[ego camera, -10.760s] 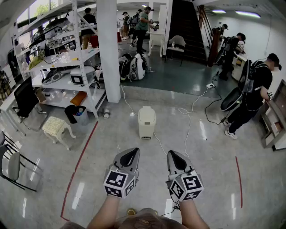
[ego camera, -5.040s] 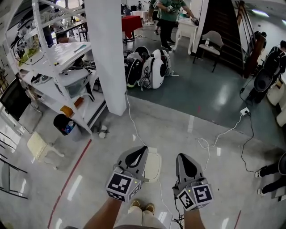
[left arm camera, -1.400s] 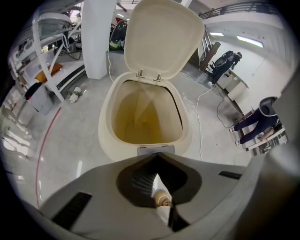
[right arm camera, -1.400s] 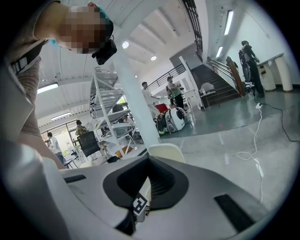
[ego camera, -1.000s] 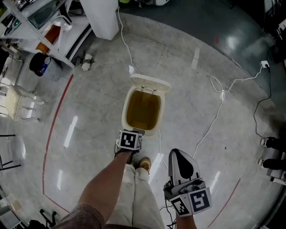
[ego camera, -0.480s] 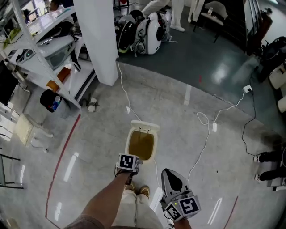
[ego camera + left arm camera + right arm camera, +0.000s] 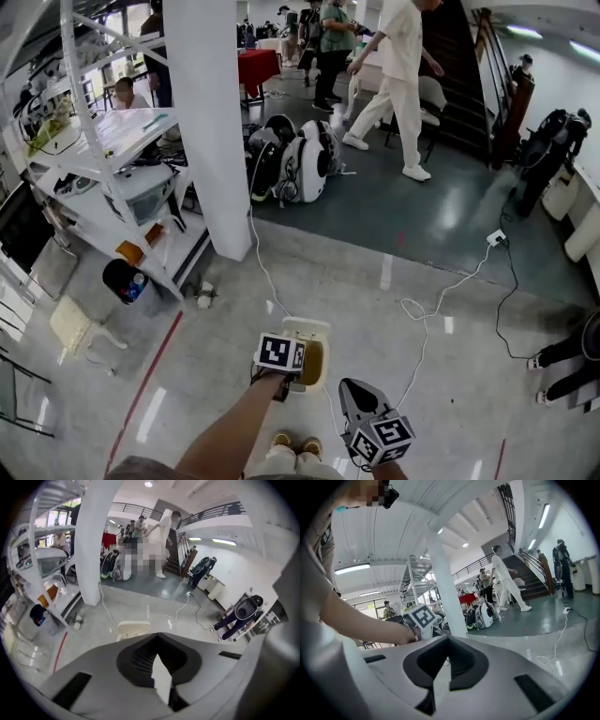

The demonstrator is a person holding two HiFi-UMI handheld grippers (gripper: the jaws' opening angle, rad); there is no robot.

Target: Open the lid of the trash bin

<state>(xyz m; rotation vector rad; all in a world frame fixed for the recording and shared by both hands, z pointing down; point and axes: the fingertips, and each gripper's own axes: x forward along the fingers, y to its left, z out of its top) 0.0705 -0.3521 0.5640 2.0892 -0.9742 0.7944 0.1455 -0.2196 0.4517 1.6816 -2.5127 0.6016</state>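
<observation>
The cream trash bin (image 7: pixel 315 364) stands on the floor just ahead of my feet, its lid (image 7: pixel 307 328) raised upright at the far side and the yellowish inside showing. My left gripper's marker cube (image 7: pixel 279 353) hovers at the bin's near left rim and hides the jaws there. In the left gripper view my left gripper (image 7: pixel 157 634) is shut with nothing in it, and the lid (image 7: pixel 133 629) shows just beyond its tips. My right gripper (image 7: pixel 351 387) hangs to the right of the bin, apart from it, and is shut and empty (image 7: pixel 447 638).
A white pillar (image 7: pixel 211 122) and metal shelving (image 7: pixel 103 159) stand ahead on the left, with a black bin (image 7: pixel 122 279) and a stool (image 7: pixel 73 326) below. White cables (image 7: pixel 422 319) run across the floor. White machines (image 7: pixel 300 164) and walking people (image 7: pixel 398 75) are farther back.
The lid was down 5 s ago and stands up now. The head view has lifted from looking straight down to looking forward. The left gripper stays at the bin's near rim.
</observation>
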